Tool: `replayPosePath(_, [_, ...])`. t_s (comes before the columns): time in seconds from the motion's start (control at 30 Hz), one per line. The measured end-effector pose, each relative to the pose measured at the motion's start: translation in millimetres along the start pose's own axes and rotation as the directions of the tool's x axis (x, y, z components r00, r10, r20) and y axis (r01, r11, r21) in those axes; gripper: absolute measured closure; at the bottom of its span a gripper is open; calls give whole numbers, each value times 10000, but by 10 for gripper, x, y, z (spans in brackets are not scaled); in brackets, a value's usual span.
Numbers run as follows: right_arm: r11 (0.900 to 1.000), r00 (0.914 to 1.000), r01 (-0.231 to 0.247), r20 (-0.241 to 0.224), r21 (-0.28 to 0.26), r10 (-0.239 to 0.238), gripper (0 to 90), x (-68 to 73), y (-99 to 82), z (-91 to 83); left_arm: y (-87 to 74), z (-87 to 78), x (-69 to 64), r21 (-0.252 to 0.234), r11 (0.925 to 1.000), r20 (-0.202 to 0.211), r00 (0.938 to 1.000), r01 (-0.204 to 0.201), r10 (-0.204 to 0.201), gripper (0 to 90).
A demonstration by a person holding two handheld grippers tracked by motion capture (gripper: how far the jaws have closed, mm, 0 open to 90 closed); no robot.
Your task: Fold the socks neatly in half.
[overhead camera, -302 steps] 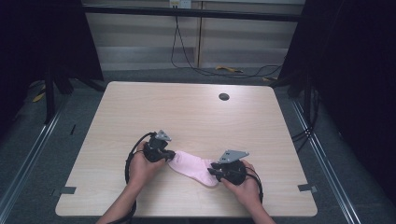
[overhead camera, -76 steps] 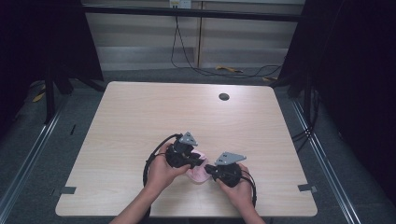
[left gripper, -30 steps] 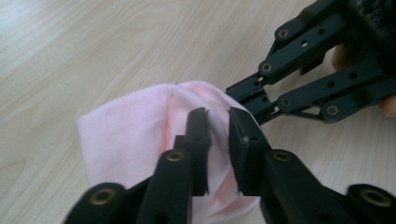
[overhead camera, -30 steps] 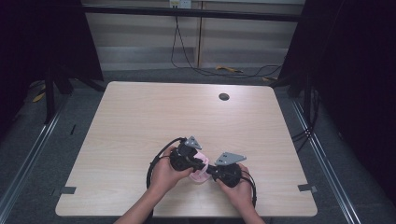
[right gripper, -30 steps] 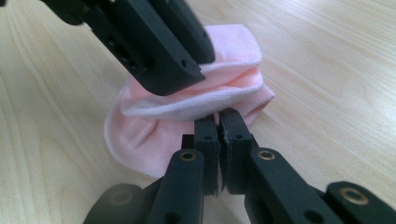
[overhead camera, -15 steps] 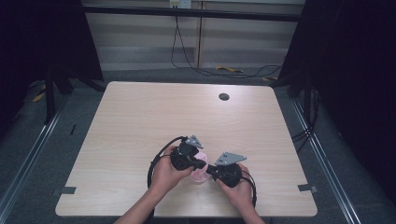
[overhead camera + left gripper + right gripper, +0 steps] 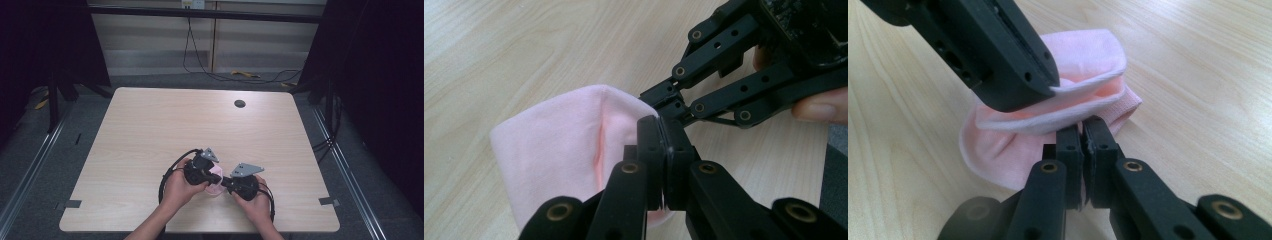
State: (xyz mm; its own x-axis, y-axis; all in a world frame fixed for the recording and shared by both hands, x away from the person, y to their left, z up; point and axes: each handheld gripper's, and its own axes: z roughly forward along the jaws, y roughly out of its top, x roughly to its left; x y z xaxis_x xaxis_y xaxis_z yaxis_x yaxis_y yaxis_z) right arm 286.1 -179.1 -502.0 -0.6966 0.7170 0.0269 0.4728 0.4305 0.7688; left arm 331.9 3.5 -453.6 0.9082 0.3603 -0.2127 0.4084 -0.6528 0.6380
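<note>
Pink soft cloth sock (image 7: 559, 145), folded on the wooden table (image 7: 150, 130), is pinched by both grippers: left gripper (image 7: 663, 145) and right gripper (image 7: 1083, 137), jaws pressed together; the right gripper view reveals its layered edges.

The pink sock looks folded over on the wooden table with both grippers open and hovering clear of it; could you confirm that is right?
Not quite: the left gripper and right gripper are both shut on the pink sock, as each gripper view shows. The sock is indeed folded over on the wooden table.

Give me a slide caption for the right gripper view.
Right gripper and left gripper both pinch a folded pink sock on the wooden table.
</note>
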Motion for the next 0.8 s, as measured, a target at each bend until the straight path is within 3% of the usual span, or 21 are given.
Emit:
replayPosePath(0.3, [10000,10000,-12,-35,3,12,867,-3,0,1,-47,26,-36,-94,9999,104,9999,80,-79,784])
replayPosePath(0.53, [10000,10000,13,1,-15,-13,868,-1,1,4,-52,51,-65,156,9996,-39,9997,-232,233,728])
replayPosePath(0.6, [10000,10000,18,11,-17,-18,867,0,1,5,-57,70,-71,197,9994,-92,9995,-297,299,730])
replayPosePath(0.8, [10000,10000,51,25,-20,-51,867,-1,4,8,-60,84,-55,452,9980,-205,9988,-441,450,867])
